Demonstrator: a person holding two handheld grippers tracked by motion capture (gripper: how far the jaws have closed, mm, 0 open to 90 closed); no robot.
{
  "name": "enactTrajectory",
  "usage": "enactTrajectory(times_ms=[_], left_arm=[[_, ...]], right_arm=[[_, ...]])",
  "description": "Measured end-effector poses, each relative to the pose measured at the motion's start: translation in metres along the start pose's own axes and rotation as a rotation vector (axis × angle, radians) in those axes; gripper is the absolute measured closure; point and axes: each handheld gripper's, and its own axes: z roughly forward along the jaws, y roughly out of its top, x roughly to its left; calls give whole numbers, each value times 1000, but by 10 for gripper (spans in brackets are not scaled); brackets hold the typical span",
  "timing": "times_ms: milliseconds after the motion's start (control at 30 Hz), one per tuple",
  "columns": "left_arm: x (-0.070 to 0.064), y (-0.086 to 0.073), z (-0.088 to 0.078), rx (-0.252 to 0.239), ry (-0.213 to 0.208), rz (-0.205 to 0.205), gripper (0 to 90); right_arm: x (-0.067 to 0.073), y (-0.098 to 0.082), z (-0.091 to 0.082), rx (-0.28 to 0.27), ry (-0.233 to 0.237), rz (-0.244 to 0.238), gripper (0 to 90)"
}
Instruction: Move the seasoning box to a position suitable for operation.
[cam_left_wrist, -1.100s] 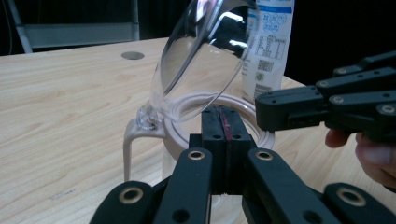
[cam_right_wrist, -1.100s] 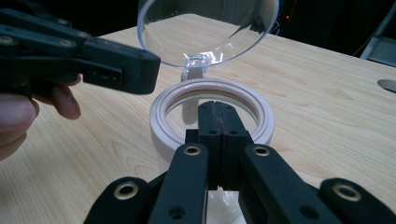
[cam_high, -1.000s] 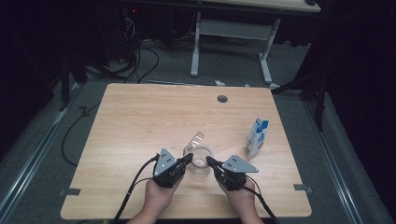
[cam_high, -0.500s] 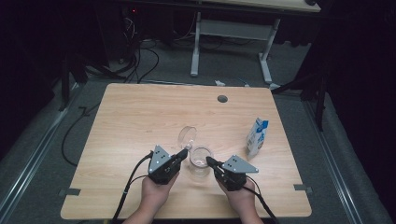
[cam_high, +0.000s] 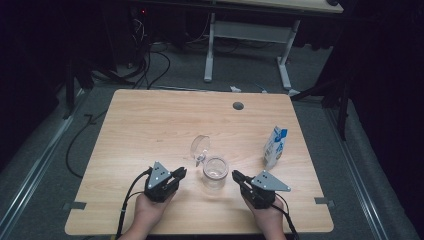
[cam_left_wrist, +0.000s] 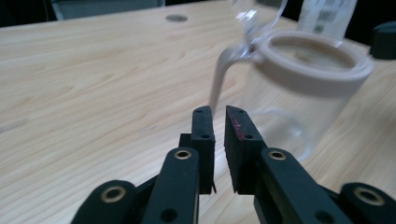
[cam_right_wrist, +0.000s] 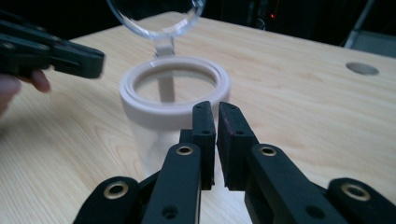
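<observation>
A clear jar (cam_high: 215, 171) is standing upright low in the middle of the high view, on the wooden table (cam_high: 150, 125), with its hinged round lid (cam_high: 200, 147) swung open and leaning up and to the left of the mouth. The left gripper (cam_high: 181, 173) is sitting just left of the jar, apart from it, in a hand (cam_high: 149, 210) coming in from the bottom edge. Its jaws have just been opening and are standing a narrow slit apart with nothing between them; in the left gripper view the jar (cam_left_wrist: 299, 93) is filling the right half of the frame, beyond the tips. The right gripper (cam_high: 236, 176) is lying just right of the jar, also clear of it. Its jaws have just been parting too, showing only a thin gap, empty. In the right gripper view the jar (cam_right_wrist: 173, 100) is standing behind the tips, centre left. A small carton (cam_high: 275, 146) is standing at the right of the high view, well apart from both grippers.
</observation>
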Motion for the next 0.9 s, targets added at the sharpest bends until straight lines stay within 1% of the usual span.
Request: enactTrajectory(times_ms=[33, 100, 167, 233, 333, 433, 467, 500, 533, 600, 633, 667, 733, 800, 833, 900], left_arm=[[3, -2, -2, 3, 10, 3, 803], [11, -6, -7, 27, 26, 17, 787], [20, -8, -12, 42, 40, 20, 765], [29, -9, -19, 51, 60, 20, 729], [40, -13, -29, 69, 81, 26, 689], [47, -21, -36, 77, 84, -6, 650], [49, -23, -38, 77, 81, -16, 631], [49, -23, -38, 77, 81, -16, 609], [51, -25, -39, 79, 74, -30, 609], [53, -25, -40, 78, 59, -50, 564], [53, -25, -41, 66, 50, -47, 533], [53, -26, -41, 68, 43, -33, 524], [53, -26, -38, 72, 43, -7, 496], [54, -26, -36, 75, 36, -3, 483], [54, -26, -36, 75, 36, -3, 478], [53, -28, -37, 78, 50, 14, 471]], right_arm=[[-2, -3, -1, 6, -4, 6, 857], [-6, -9, -1, 26, -11, 21, 857], [-10, -14, -1, 41, -26, 25, 857], [-14, -17, -2, 52, -43, 23, 852], [-19, -19, -3, 57, -60, 35, 848], [-23, -22, -3, 66, -81, 40, 835], [-24, -23, -4, 66, -87, 46, 827], [-24, -23, -4, 66, -87, 46, 827], [-25, -24, -4, 70, -93, 48, 819], [-27, -25, -4, 82, -118, 51, 797], [-29, -27, -5, 81, -146, 65, 776], [-30, -28, -6, 82, -156, 75, 762], [-31, -31, -7, 94, -194, 80, 732], [-34, -33, -9, 114, -213, 95, 715], [-35, -33, -11, 117, -228, 99, 703], [-37, -33, -15, 115, -251, 110, 679]])
